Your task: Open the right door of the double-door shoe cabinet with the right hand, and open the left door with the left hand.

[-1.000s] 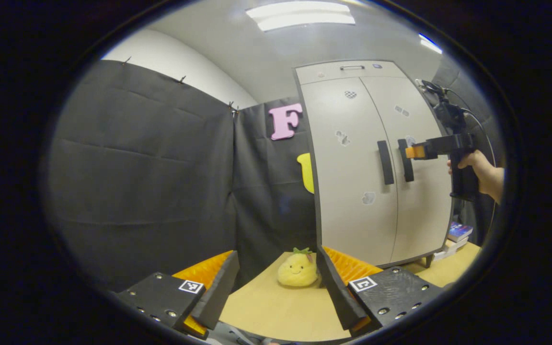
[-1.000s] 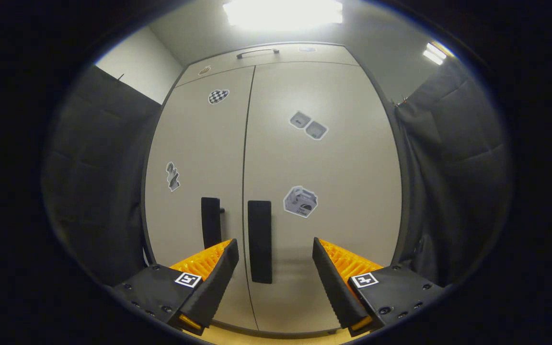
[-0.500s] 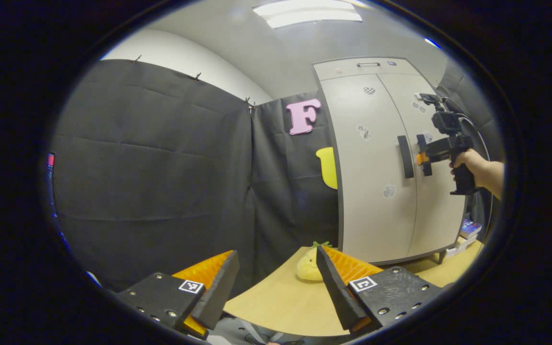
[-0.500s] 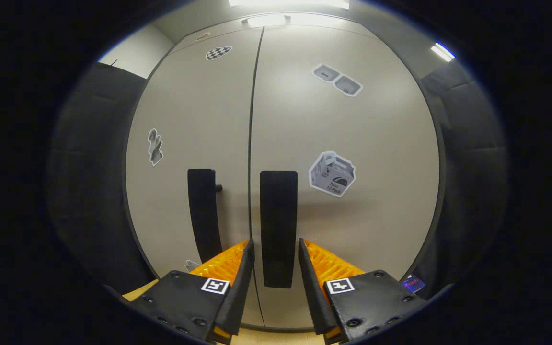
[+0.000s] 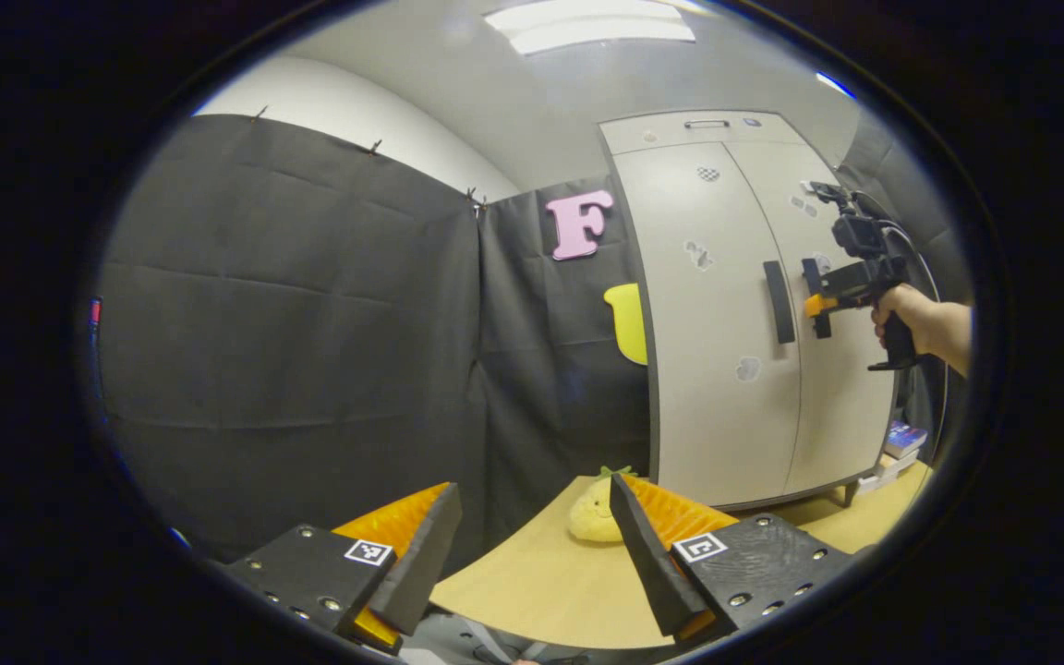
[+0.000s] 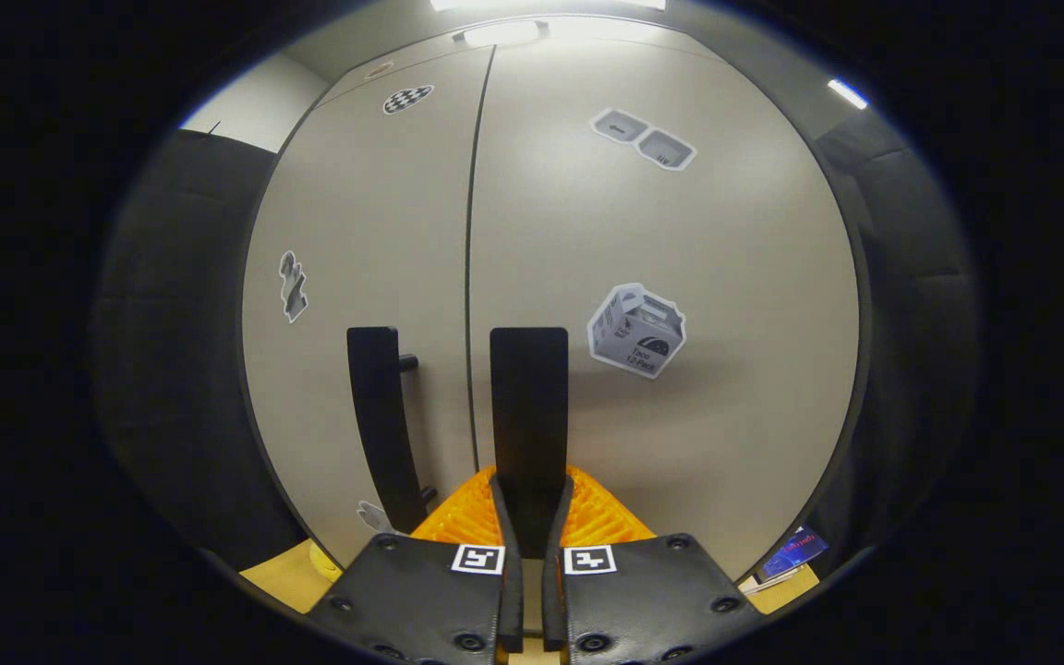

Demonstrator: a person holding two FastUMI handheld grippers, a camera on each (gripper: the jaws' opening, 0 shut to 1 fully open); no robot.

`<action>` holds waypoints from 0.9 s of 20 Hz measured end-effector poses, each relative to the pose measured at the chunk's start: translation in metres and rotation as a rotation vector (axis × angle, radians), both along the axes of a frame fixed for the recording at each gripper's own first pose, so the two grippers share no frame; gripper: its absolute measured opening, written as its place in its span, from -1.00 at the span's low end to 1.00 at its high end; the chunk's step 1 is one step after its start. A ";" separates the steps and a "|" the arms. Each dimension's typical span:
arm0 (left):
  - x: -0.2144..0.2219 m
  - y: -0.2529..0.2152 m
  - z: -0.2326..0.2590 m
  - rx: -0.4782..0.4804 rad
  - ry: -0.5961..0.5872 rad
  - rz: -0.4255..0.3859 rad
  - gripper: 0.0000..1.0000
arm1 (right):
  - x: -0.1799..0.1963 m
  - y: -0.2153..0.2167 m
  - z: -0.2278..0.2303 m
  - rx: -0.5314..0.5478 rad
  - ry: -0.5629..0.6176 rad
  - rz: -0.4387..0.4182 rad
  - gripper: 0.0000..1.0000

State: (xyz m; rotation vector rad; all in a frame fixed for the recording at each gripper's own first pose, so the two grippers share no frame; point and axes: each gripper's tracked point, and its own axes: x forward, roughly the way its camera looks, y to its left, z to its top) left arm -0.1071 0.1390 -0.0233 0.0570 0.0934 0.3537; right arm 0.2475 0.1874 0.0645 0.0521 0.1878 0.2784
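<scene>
In the left gripper view, your left gripper (image 5: 532, 545) is hanging wide open over the tan wooden table (image 5: 541, 591), holding nothing. The tall grey double-door shoe cabinet (image 5: 735, 314) is standing well apart, both doors shut. Your other hand (image 5: 901, 309) is hiding part of the far tool.

In the right gripper view, your right gripper (image 6: 530, 531) is squeezing the flat black right door handle (image 6: 529, 406). Pull straight back, slowly, keeping the squeeze. The handle's bottom end is tucked between the fingers (image 6: 458, 513).
</scene>
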 end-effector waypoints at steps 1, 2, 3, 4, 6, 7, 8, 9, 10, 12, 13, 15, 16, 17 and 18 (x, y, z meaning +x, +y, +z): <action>0.003 -0.003 0.000 0.002 0.000 -0.011 0.88 | -0.001 0.000 0.000 0.001 0.001 0.002 -0.82; 0.007 -0.009 0.001 0.002 -0.004 -0.023 0.88 | -0.004 -0.001 0.000 0.003 0.002 0.003 -0.82; 0.013 -0.015 0.004 -0.001 -0.009 -0.038 0.88 | -0.008 -0.001 0.002 0.002 0.002 0.006 -0.82; 0.020 -0.020 0.005 -0.004 -0.012 -0.052 0.88 | -0.012 -0.001 0.004 0.003 0.003 0.012 -0.82; 0.025 -0.025 0.007 -0.007 -0.021 -0.074 0.88 | -0.020 -0.002 0.007 0.015 0.007 0.030 -0.85; 0.027 -0.028 0.008 -0.009 -0.024 -0.085 0.88 | -0.020 -0.002 0.007 0.023 0.012 0.041 -0.82; 0.028 -0.032 0.007 -0.011 -0.027 -0.097 0.90 | -0.023 -0.002 0.009 0.028 0.014 0.053 -0.85; 0.030 -0.035 0.008 -0.012 -0.028 -0.108 0.90 | -0.028 -0.003 0.011 0.025 0.018 0.064 -0.82; 0.034 -0.037 0.007 -0.014 -0.029 -0.119 0.90 | -0.033 -0.005 0.013 0.024 0.019 0.073 -0.82; 0.040 -0.046 0.006 -0.028 -0.035 -0.145 0.90 | -0.040 -0.009 0.015 0.031 0.015 0.084 -0.82; 0.043 -0.052 0.005 -0.037 -0.036 -0.160 0.90 | -0.043 -0.010 0.015 0.032 0.011 0.089 -0.85; 0.047 -0.065 0.003 -0.049 -0.032 -0.192 0.90 | -0.046 -0.013 0.015 0.040 0.013 0.097 -0.85; 0.050 -0.072 0.002 -0.051 -0.033 -0.209 0.90 | -0.047 -0.013 0.016 0.049 0.011 0.096 -0.85; 0.051 -0.078 0.004 -0.049 -0.035 -0.223 0.90 | -0.050 -0.015 0.016 0.043 0.013 0.098 -0.85; 0.052 -0.083 0.005 -0.047 -0.037 -0.237 0.88 | -0.051 -0.016 0.016 0.035 0.014 0.101 -0.82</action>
